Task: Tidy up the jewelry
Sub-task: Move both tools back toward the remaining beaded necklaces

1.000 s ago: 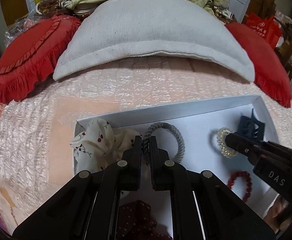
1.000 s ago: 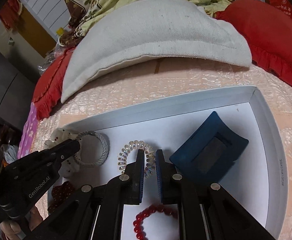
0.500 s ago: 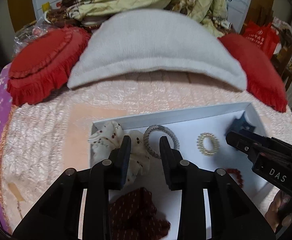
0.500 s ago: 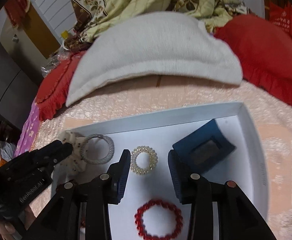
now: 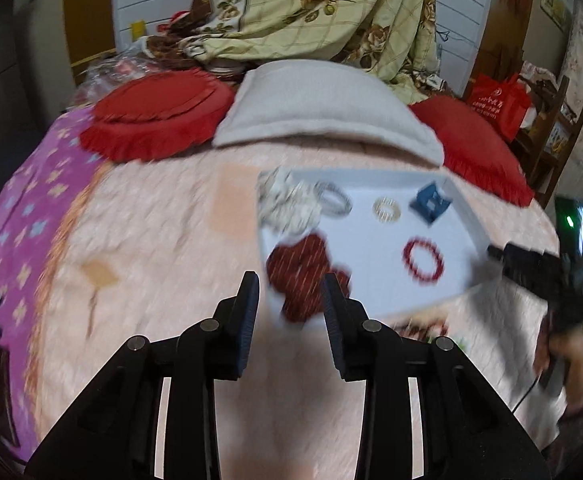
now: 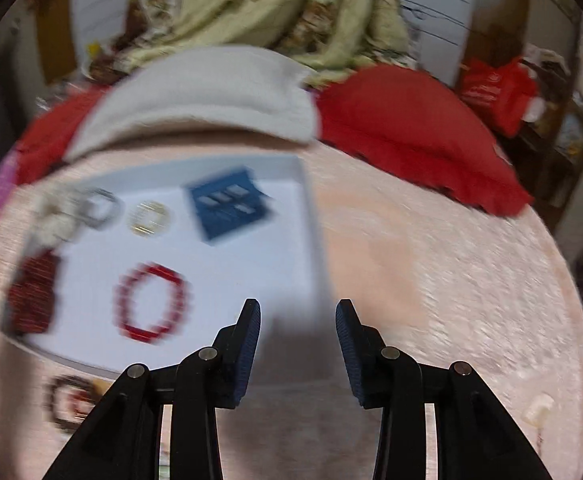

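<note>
Both tongs have pulled back from the white tray (image 5: pixel 467 216) on the bed — left tongs (image 5: pixel 289 300) and right tongs (image 6: pixel 297 326) now gape empty. The grey hair tie (image 5: pixel 333 202) and clear coil tie (image 5: pixel 387 208) lie released inside the tray's far side, so placement looks finished.

— We are looking at a matt white tray (image 5: pixel 461 210), card or paper by its look, lying on a rough quilted cloth bedspread (image 5: pixel 151 248).

— We are seeing a glossy red bead bracelet (image 6: pixel 150 303) and a clear, shiny plastic coil hair tie (image 5: pixel 387 209). The dark red scrunchie (image 5: pixel 303 276) is looking like soft cloth, and the gripper pads (image 6: pixel 248 344) like ribbed blue rubber.
</note>
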Motion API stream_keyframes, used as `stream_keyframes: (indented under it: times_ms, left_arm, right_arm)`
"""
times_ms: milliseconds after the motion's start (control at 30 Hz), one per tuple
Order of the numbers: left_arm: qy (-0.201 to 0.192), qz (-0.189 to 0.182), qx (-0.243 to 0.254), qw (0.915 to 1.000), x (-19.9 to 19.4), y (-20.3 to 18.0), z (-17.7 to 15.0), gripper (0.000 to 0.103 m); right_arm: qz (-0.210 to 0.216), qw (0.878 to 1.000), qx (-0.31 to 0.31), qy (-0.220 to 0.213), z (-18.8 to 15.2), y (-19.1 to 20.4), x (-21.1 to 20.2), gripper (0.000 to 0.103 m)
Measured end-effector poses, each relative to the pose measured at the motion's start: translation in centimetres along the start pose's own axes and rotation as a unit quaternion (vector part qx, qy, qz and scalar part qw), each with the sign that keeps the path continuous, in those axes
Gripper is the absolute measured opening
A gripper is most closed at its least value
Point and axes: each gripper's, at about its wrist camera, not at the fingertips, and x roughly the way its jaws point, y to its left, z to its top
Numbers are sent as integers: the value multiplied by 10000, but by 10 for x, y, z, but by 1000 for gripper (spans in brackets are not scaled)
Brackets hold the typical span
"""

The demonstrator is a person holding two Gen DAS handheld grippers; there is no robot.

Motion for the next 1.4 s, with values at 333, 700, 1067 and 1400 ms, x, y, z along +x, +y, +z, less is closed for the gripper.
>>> stream_keyframes:
  times_ms: [333, 700, 1067, 1400]
  left_arm:
    - [297, -53, -509, 9982, -14, 21, -56, 31]
    - [511, -275, -287, 9979, -10, -5, -76, 31]
    - [650, -368, -356, 9966, 1, -8, -88, 31]
    - [798, -377, -653, 9940, 14, 14, -98, 31]
  right_arm:
    - [537, 9956, 596, 489, -24, -26, 2, 21]
    - [726, 9957, 497, -296, -64, -16, -73, 45]
    - [1237, 9901, -623, 221, -85, 82, -39, 44]
    - [1681, 9783, -1066, 571, -122, 107, -55, 23]
